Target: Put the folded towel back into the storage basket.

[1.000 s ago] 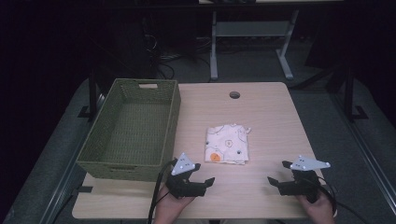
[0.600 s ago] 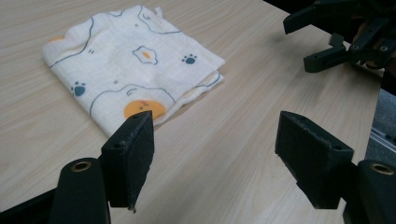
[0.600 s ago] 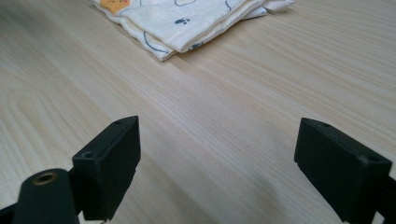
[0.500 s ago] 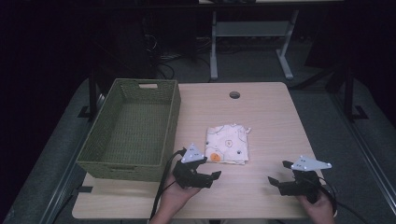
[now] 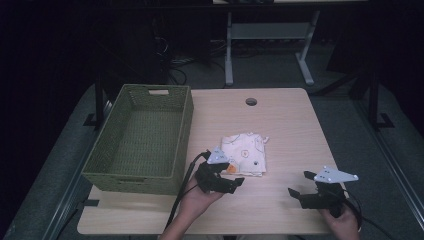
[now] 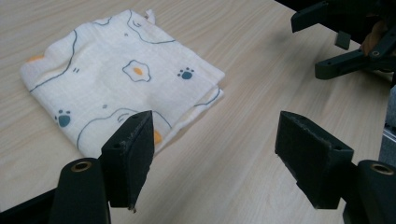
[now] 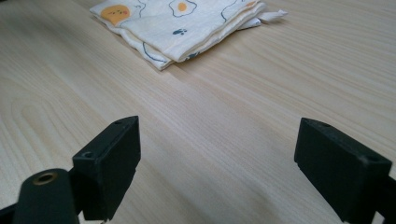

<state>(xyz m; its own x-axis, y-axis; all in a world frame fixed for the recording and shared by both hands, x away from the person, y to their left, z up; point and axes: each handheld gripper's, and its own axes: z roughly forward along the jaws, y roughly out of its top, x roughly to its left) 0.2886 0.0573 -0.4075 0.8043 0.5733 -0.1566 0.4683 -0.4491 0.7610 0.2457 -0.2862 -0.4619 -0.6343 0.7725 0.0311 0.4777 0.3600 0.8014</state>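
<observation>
folded cloth [image 5: 246, 154] lying flat on the light wooden table [image 5: 280, 115], just right of a green woven basket [image 5: 141, 137] that stands along the table's left side. the cloth is cream, printed with fried eggs, paw prints and dark outline drawings, and its layered edges show in the right tool view [image 7: 187, 23], where it lies well ahead of the jaws. left tool [image 5: 226, 179], held in the person's left hand [image 5: 192, 200], sits at the cloth's near left corner; in the left tool view [image 6: 215, 154] its jaws stand wide apart, the left jaw over the near edge of the cloth [image 6: 121, 84] and the right jaw over bare table; whether the jaw touches the fabric cannot be told. nothing lies between the jaws but table surface. right tool [image 5: 306, 192], held in the person's right hand [image 5: 342, 222], rests low near the table's front right, well apart from the cloth; in the right tool view [image 7: 217, 158] its jaws are likewise spread wide over bare wood grain. the right tool also appears at the upper right of the left tool view [image 6: 345, 42], beyond the cloth. a round cable hole [image 5: 251, 101] marks the far middle of the table. a black cable [image 5: 182, 187] trails from the left tool past the basket's near corner to the table's front edge.
</observation>
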